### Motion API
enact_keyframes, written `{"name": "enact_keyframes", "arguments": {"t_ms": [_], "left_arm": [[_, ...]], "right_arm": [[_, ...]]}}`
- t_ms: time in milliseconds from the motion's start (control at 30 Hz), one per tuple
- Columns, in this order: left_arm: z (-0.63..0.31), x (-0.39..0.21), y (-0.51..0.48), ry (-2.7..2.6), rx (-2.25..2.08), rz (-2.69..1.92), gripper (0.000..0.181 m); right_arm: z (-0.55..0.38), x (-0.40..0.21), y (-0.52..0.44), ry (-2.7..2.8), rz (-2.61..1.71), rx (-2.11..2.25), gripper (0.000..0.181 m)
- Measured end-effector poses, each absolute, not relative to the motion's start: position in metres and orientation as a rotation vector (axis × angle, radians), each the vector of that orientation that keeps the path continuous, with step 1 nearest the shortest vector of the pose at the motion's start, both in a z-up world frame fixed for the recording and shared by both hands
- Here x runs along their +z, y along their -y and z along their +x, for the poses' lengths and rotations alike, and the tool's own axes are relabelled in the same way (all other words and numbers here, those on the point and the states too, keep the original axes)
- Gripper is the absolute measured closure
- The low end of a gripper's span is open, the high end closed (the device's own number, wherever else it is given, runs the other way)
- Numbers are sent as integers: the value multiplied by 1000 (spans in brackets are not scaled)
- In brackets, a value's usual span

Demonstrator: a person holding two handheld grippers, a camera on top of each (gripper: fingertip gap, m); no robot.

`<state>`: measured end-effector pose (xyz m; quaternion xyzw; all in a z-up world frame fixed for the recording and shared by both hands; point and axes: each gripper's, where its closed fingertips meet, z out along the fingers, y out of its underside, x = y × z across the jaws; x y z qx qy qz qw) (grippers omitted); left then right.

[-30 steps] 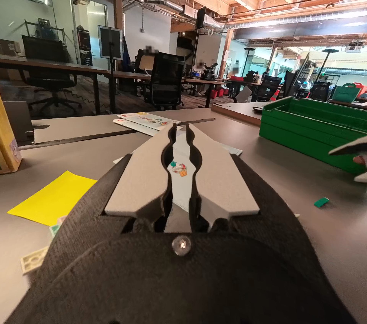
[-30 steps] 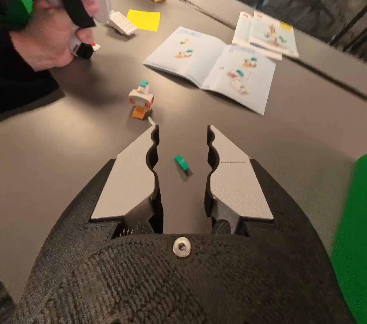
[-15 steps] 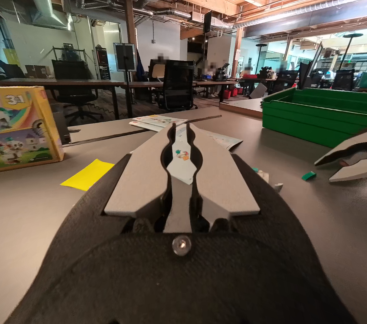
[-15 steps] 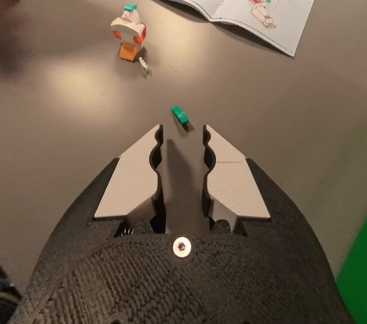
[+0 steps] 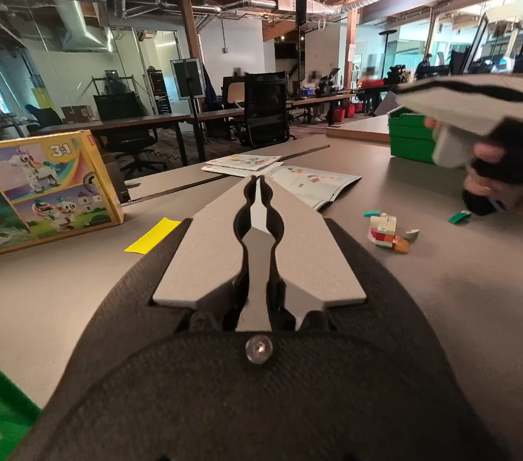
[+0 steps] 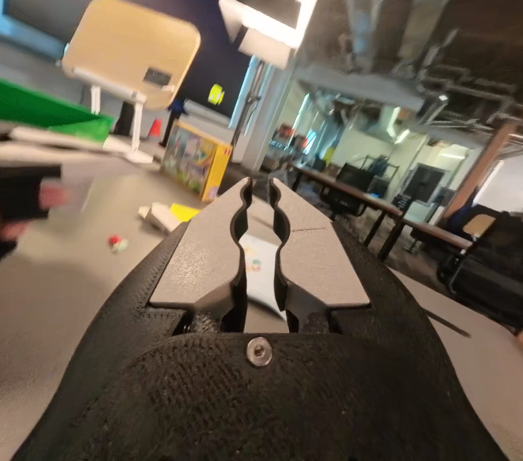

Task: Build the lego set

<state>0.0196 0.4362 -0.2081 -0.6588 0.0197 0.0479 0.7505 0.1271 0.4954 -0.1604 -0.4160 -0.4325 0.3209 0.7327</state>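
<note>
A small white, red and orange lego build (image 5: 384, 232) lies on the grey table (image 5: 424, 306), right of my left gripper (image 5: 258, 178), which is shut and empty. Loose pieces lie near the build: a teal curved one (image 5: 372, 212), a pale one (image 5: 411, 234) and a green one (image 5: 460, 217). My right gripper (image 5: 402, 94) is raised above them at the upper right, held by a hand (image 5: 486, 164). In its own blurred, upward-tilted view, the right gripper (image 6: 260, 181) has its jaws drawn to a narrow gap with nothing between them. The open instruction booklet (image 5: 314, 184) lies ahead.
The lego box (image 5: 53, 187) stands at the left, with a yellow paper (image 5: 152, 235) beside it. Closed booklets (image 5: 243, 163) lie farther back. A green bin (image 5: 410, 136) is at the right. The right wrist view shows the box (image 6: 198, 164), white parts (image 6: 154, 214) and a red-green piece (image 6: 117, 241). Across from one pair of fingers to the other is roughly 15 cm.
The right gripper rose from just over the green piece and tilted up, its jaws narrowing. The green piece stayed on the table. The left gripper drew back and its jaws closed further.
</note>
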Motion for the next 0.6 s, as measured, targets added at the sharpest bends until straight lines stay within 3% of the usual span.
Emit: {"name": "enact_keyframes", "arguments": {"t_ms": [200, 600], "left_arm": [[10, -205, -434, -13, 193, -1421, 173], [17, -203, -436, -54, 177, -1407, 172]], "right_arm": [[59, -127, -444, 879, -733, 844, 177], [52, -153, -422, 943, -743, 884, 179]]}}
